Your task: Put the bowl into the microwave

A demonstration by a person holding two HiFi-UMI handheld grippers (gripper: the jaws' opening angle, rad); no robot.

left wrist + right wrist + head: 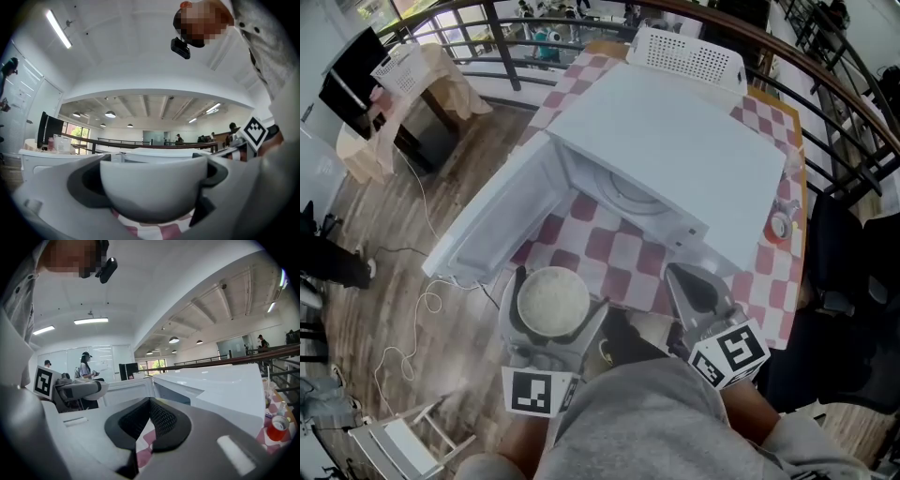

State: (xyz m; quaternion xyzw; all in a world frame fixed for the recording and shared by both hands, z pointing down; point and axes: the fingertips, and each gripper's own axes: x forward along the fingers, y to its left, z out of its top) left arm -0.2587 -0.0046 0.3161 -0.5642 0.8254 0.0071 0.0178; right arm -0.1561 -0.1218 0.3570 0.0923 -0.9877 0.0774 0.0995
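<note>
Grips the white bowl (552, 300) in the left gripper (153, 185), upright, at the near edge of the pink-checked worktop (609, 253). Shows the right gripper (150, 418) alongside, jaws pressed together on nothing. Just beyond, the white microwave (675, 150), door (492, 220) swung open. Around it, wooden floor (356, 272) and a curved dark railing (825, 84).

Checkered tablecloth (602, 247), white perforated basket (686, 56)
</note>
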